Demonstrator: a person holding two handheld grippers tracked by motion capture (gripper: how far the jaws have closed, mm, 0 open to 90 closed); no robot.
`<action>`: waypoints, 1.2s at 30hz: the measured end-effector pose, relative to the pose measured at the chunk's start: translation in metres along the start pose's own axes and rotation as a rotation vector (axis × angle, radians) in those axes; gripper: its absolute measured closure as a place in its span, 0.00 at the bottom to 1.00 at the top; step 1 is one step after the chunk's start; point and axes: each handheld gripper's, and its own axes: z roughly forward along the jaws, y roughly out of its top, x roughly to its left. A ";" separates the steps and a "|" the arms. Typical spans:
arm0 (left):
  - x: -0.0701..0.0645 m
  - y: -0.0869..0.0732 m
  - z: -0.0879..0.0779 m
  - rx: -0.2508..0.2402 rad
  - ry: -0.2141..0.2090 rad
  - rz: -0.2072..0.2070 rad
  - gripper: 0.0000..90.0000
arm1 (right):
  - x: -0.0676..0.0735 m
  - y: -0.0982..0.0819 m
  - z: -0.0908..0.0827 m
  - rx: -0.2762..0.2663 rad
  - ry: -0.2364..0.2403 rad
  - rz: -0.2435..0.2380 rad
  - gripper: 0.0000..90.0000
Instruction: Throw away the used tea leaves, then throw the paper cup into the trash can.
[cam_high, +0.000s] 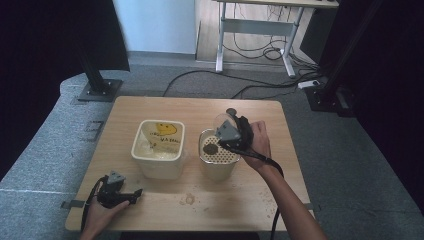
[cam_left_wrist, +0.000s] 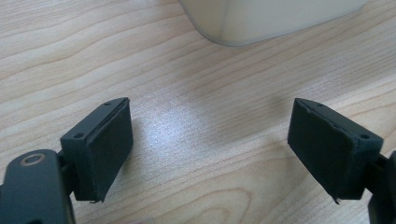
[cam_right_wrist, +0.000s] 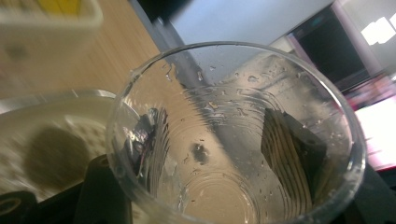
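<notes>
Left hand-held gripper (cam_high: 131, 196): lies low on the desk (cam_high: 165, 107) at its near left corner, held in the person's left hand (cam_high: 100, 216). In the left gripper view the two black pads (cam_left_wrist: 108, 144) stand wide apart with bare wood grain between them. Open, gripping nothing.
Square tub (cam_high: 158, 148): cream-coloured, sits left of centre on the desk, just beyond the left hand-held gripper. A yellow smiley print shows inside it. Its rounded lower corner (cam_left_wrist: 261, 21) shows at the top of the left gripper view, clear of the pads.
Round container (cam_high: 218, 161): pale, stands just right of the square tub. A perforated insert (cam_high: 222, 150) sits in its top, with a dark round lump (cam_high: 210, 149) lying on the insert.
Clear cup (cam_right_wrist: 233, 135): see-through plastic, tipped over on its side with its mouth toward the round container, water droplets clinging to the inner wall. In the high view it (cam_high: 223, 120) sits above the container's far rim.
Right hand-held gripper (cam_high: 225, 136): held in the person's right hand (cam_high: 257, 142) over the round container. Jaws clamped on the clear cup from outside; both pads (cam_right_wrist: 292, 144) show through the wall, one each side.
</notes>
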 end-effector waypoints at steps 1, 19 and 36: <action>0.000 0.000 0.000 0.001 -0.001 -0.001 0.16 | -0.005 -0.003 0.000 -0.020 0.040 0.098 0.45; 0.000 0.000 -0.001 -0.004 -0.007 -0.006 0.16 | -0.023 -0.006 0.009 -0.213 0.300 0.664 0.45; 0.001 -0.001 -0.004 -0.008 -0.018 -0.005 0.16 | 0.053 0.112 0.092 -0.100 0.570 0.534 0.18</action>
